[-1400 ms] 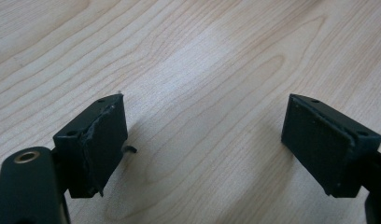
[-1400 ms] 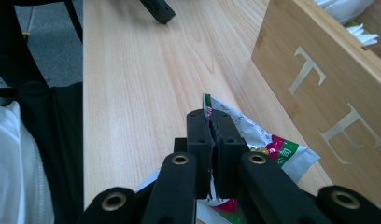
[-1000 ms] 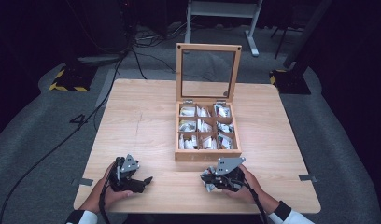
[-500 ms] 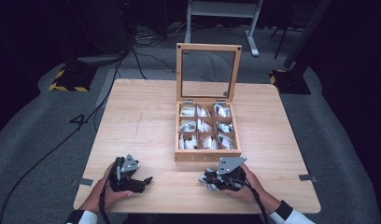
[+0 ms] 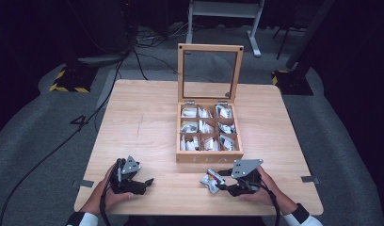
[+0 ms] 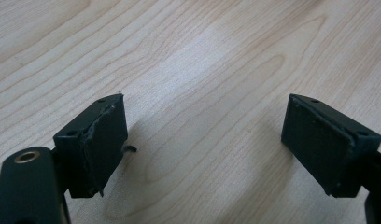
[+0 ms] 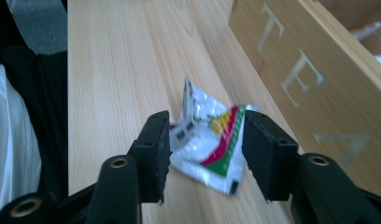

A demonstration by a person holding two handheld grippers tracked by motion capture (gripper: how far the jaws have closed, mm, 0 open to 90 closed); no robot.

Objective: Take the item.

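A yellow and black striped block (image 5: 68,84) sits on the grey floor (image 5: 35,141), far ahead-left of the left gripper (image 5: 147,184).

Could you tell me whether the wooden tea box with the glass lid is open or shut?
Open: the wooden tea box has its glass-paned lid standing upright at the back, with the packet-filled compartments exposed.

We are wearing white cuffs with dark band. We are gripping black left gripper (image 5: 144,181) and black right gripper (image 5: 217,182), each carrying grey three-cornered plate. Black cable is trailing from each. Fingers (image 6: 103,144) are showing flat square pads, small screw holes, brass-ringed pivots.
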